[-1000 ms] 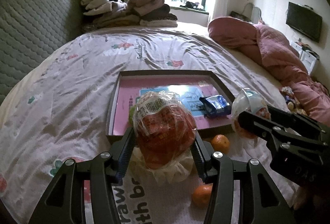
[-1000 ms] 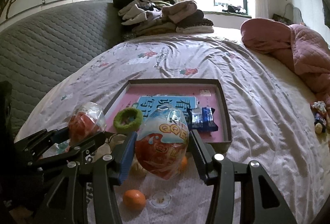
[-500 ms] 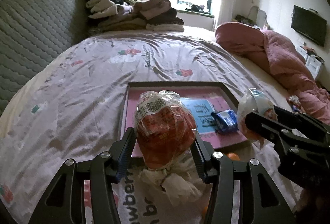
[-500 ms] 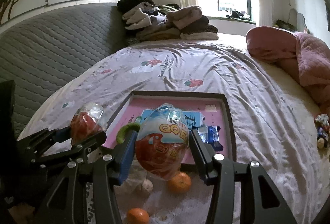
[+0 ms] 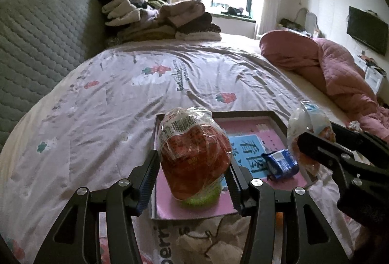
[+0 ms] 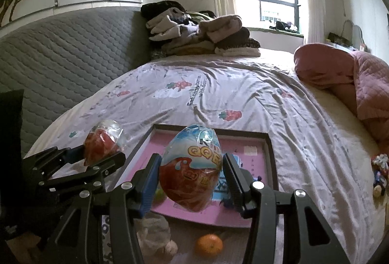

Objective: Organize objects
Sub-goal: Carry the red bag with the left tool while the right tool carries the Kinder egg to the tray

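A: What has changed on the bed [image 5: 150, 84]?

B: Both grippers have moved forward over the last second. The dark-framed tray [image 5: 243, 115] used to sit ahead of them; now its near edge lies under the fingers in both wrist views. I take that to mean the carry is nearly over and setting down is the next step.

A: Are they holding anything?

B: Yes. The left gripper [image 5: 194, 179] is clamped on the red wrapped snack [image 5: 194, 157], its pads pressing both sides, and it hangs above the tray's near left part. The right gripper [image 6: 192, 181] is gripping the egg-shaped packet [image 6: 192, 169] the same way, above the tray's middle.

A: And the tray, what is in it?

B: The largest thing is a blue printed card [image 5: 250, 152] lying flat on the pink liner [image 5: 170, 205]. Next is the green ring [image 5: 201, 198], just under the red snack. Smallest is the blue wrapper packet [image 5: 279, 164], resting at the card's right edge.

A: Anything left outside?

B: An orange [image 6: 209, 245] sits on the sheet just short of the tray, beside a crumpled pale bag [image 6: 155, 234]. Those, I judge, remain to be sorted.
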A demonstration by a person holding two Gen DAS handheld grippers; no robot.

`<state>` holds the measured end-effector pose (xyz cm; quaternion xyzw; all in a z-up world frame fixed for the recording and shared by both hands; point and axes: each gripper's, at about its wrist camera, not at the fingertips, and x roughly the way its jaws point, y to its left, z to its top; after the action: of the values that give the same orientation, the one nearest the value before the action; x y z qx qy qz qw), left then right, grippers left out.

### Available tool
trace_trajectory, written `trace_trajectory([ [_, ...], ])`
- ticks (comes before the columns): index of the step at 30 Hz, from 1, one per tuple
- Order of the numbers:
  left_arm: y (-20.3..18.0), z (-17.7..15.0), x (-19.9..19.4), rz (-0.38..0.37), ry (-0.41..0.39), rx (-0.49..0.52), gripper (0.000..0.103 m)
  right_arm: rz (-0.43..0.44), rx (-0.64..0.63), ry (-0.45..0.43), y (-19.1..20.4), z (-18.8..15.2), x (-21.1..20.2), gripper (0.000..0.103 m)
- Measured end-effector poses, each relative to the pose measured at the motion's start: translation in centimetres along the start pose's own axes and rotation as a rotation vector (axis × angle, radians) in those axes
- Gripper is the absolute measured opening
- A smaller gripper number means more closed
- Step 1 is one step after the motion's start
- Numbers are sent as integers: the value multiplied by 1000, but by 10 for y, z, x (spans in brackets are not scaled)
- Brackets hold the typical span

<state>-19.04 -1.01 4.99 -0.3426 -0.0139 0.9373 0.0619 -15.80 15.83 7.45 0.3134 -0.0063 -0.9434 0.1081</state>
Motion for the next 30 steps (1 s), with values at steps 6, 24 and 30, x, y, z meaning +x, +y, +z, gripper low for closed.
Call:
trace_trajectory([
  [6,2,11,15,22,0,11,54,-6,-16,2,2,6,11,52],
  [24,6,30,94,10,107,21,54,-32,-38,119,-8,-7,67,52],
  [30,8,26,121,21,161,13,54,-51,-53,164,-10,-19,84,52],
])
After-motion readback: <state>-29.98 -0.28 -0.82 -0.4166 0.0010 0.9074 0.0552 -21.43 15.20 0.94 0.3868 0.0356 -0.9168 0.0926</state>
